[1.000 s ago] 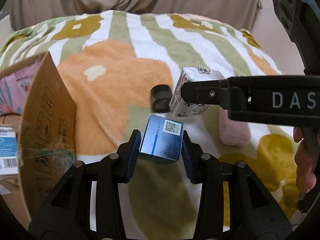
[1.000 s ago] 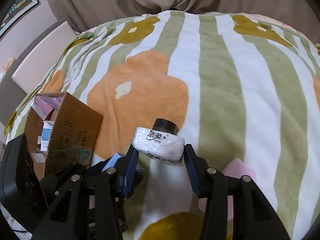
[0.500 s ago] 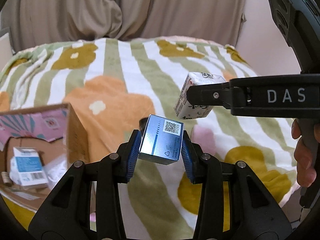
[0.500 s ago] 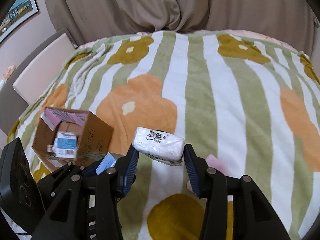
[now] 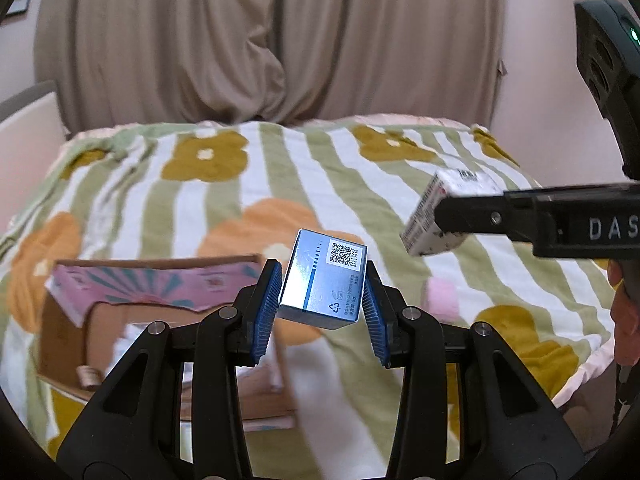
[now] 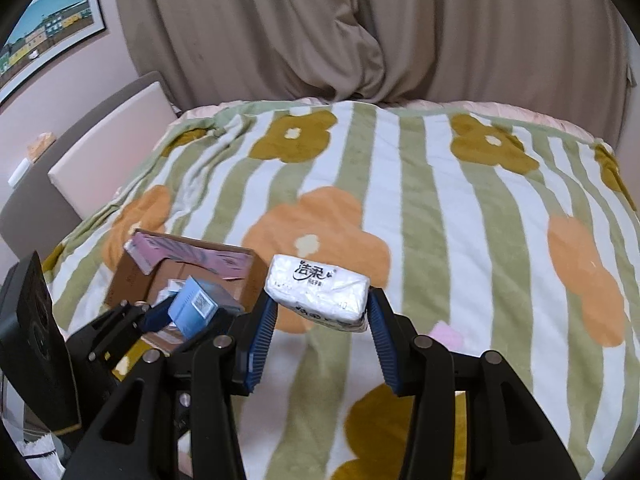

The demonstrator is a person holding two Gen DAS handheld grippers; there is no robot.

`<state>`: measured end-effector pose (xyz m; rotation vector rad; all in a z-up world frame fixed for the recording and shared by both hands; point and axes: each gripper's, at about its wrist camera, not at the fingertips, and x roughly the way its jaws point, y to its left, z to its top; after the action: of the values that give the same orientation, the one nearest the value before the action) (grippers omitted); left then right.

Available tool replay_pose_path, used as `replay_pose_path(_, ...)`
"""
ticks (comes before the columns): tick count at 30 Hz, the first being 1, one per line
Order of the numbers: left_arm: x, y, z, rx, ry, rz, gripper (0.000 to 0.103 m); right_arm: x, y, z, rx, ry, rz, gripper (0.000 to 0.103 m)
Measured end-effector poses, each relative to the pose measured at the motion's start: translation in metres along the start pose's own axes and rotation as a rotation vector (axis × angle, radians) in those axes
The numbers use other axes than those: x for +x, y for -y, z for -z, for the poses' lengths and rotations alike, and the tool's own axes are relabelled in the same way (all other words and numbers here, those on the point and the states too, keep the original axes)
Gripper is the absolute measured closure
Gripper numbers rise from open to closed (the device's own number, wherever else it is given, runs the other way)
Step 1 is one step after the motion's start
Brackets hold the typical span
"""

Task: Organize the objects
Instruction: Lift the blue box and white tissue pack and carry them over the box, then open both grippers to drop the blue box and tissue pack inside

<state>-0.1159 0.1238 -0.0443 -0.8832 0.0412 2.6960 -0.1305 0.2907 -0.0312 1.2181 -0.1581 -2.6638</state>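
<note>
The small blue box [image 5: 323,285] sits tilted between the blue pads of the left gripper [image 5: 322,308], clamped and clear of the bed. The tissue pack [image 6: 318,292] is pinched the same way in the right gripper [image 6: 320,330], above the flowered blanket [image 6: 420,184]. The cardboard box [image 5: 160,320] lies low to the left, already holding items, blurred here. To place well, bring each load over the opening, lower it inside the walls, then release, one hand at a time.
</note>
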Motion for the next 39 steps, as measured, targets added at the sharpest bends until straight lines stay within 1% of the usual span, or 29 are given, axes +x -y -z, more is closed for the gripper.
replay_pose_path(5,-0.022,-0.039,-0.004,-0.035,0.013,-0.036,0.067,0.001,-0.035,-0.005,-0.034,0.003,-0.024,0.06)
replay_pose_path(11,-0.038,-0.086,-0.002,-0.06,0.022,-0.096,0.067,0.012,-0.076,-0.013,-0.083,-0.002,-0.055,0.06)
replay_pose_path(21,-0.045,-0.178,0.013,-0.133,0.004,-0.167,0.067,0.06,-0.137,-0.015,-0.14,-0.052,-0.107,0.06)
replay_pose_path(24,-0.04,-0.203,0.021,-0.149,-0.01,-0.179,0.067,0.078,-0.157,-0.01,-0.184,-0.069,-0.089,0.06)
replay_pose_path(29,-0.025,-0.24,0.04,-0.185,-0.044,-0.196,0.067,0.108,-0.179,0.003,-0.225,-0.101,-0.094,0.06)
replay_pose_path(36,0.006,-0.272,0.066,-0.219,-0.106,-0.19,0.067,0.144,-0.191,0.014,-0.251,-0.123,-0.098,0.06)
replay_pose_path(39,0.015,-0.279,0.073,-0.221,-0.126,-0.169,0.067,0.152,-0.194,0.017,-0.266,-0.118,-0.085,0.06)
